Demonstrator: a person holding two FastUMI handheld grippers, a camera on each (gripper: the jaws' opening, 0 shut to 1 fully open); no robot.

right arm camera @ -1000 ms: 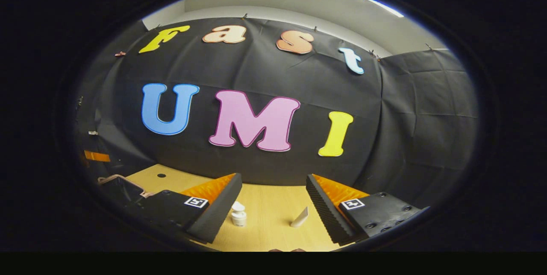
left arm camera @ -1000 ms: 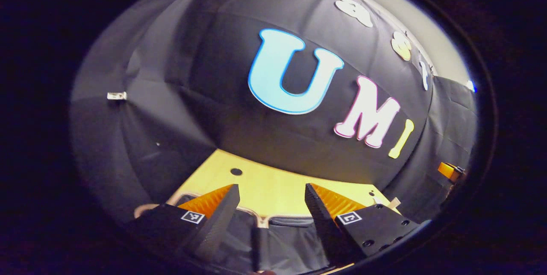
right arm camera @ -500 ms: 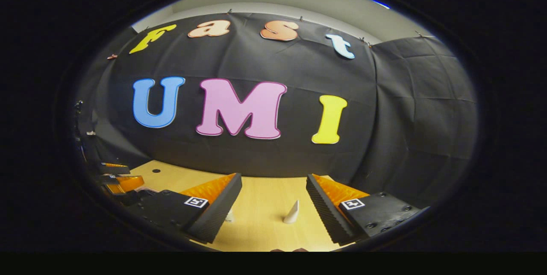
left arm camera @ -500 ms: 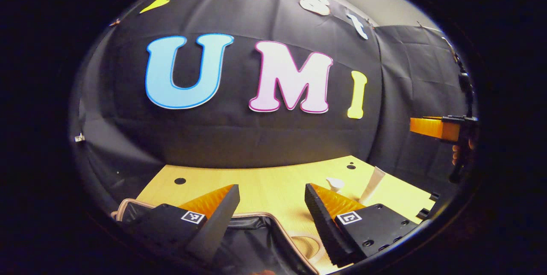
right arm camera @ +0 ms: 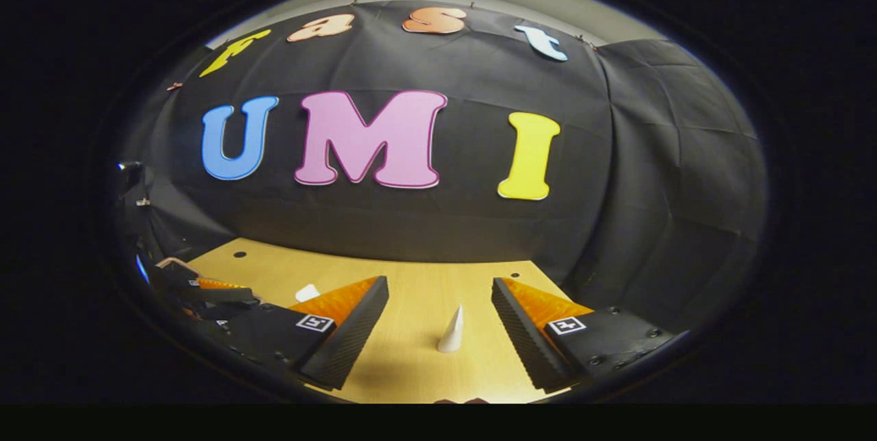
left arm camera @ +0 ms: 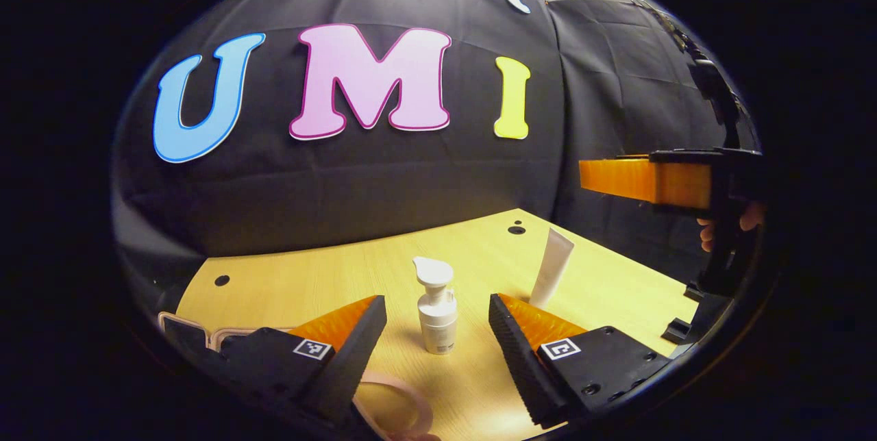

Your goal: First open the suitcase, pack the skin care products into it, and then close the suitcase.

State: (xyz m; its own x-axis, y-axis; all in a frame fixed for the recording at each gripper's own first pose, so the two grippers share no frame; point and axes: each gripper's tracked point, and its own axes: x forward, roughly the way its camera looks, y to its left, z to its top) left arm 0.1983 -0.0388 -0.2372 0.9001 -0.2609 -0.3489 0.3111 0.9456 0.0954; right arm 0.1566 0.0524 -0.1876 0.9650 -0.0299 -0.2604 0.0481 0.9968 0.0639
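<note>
A white pump bottle (left arm camera: 437,311) was framed by the left gripper (left arm camera: 437,331)'s wide jaws; a tapered white tube (right arm camera: 451,330) by the right gripper (right arm camera: 440,328)'s, also wide, on the wooden surface (right arm camera: 411,359).

Each gripper, the left gripper (left arm camera: 437,331) and the right gripper (right arm camera: 440,328), carried black bodies with screw holes and small square black-and-white markers at lower frame.

We see a white pump bottle (left arm camera: 436,314) and a white tube (left arm camera: 551,268) on a pale yellowish wood-grain table (left arm camera: 322,283); the suitcase rim (left arm camera: 185,323) looks possibly pinkish-beige.
</note>
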